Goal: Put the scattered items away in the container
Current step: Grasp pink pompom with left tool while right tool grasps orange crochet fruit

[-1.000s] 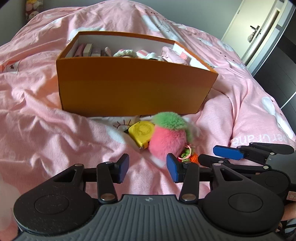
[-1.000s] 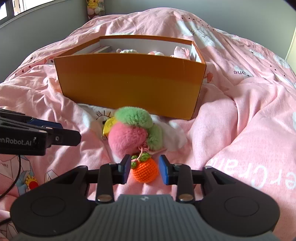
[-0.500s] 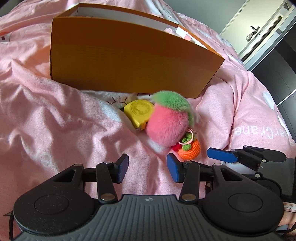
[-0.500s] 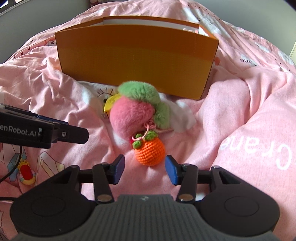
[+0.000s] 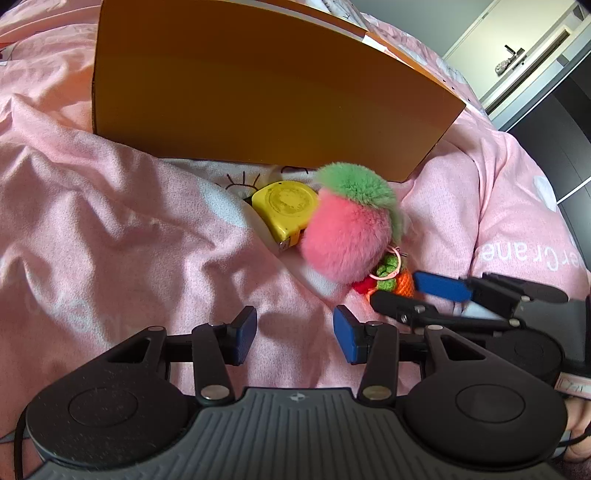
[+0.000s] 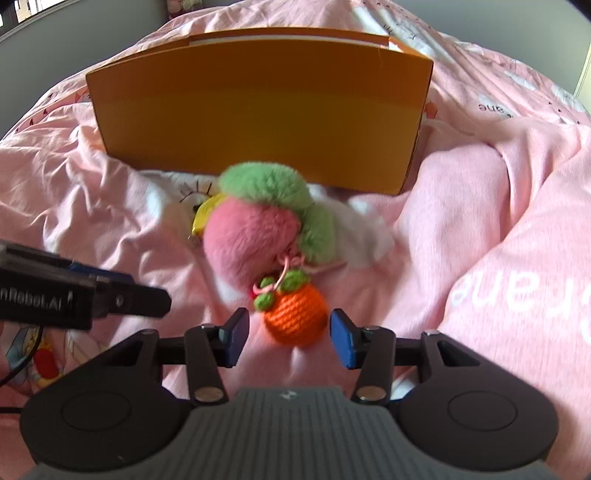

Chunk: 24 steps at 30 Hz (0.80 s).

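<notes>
An orange cardboard box [image 5: 266,85] [image 6: 258,118] stands on the pink bed; its inside is hidden from this low angle. In front of it lie a yellow tape measure [image 5: 286,206], a pink and green plush ball [image 5: 351,232] [image 6: 258,229] and, ringed to the ball, an orange crocheted fruit [image 6: 297,314] [image 5: 400,282]. My right gripper [image 6: 288,338] is open, and the crocheted fruit sits between its blue pads without touching them. My left gripper [image 5: 294,334] is open over bare quilt, just short of the tape measure and to its left.
The rumpled pink quilt [image 5: 110,229] rises in folds at the right [image 6: 498,221]. A door [image 5: 517,62] and dark furniture stand at the far right in the left wrist view. A grey wall [image 6: 74,33] runs behind the bed.
Both grippers have sunk toward the quilt and closer to the items. The right jaws have spread wider and now straddle the crocheted fruit. The box's inside has dropped out of sight.
</notes>
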Available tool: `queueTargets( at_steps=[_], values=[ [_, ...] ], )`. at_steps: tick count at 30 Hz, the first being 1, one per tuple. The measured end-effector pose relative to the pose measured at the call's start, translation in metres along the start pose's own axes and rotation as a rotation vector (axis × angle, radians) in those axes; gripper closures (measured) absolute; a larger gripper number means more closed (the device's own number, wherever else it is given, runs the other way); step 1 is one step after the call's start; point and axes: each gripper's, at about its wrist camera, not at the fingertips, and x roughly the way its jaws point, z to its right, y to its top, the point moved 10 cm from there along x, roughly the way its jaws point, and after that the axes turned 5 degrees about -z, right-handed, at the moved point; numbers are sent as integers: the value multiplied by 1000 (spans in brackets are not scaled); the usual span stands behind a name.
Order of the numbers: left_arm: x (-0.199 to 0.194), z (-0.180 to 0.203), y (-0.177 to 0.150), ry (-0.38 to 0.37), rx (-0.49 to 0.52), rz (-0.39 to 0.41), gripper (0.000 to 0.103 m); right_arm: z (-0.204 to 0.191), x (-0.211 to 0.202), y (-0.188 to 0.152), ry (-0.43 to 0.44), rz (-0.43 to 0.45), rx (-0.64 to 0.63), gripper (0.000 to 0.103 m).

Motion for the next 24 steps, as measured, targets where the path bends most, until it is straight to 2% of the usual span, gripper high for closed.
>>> queueTargets(
  at_steps=[11,18,24],
  values=[
    [-1,18,9,-8,101,50,49,5,16,3,39,-26,17,58],
    [0,36,13,9,198,60,47,10,5,4,-34,-25,-34,59],
    [6,47,23,52,268,88,44,27,-2,6,-43,-2,27,59]
  ],
)
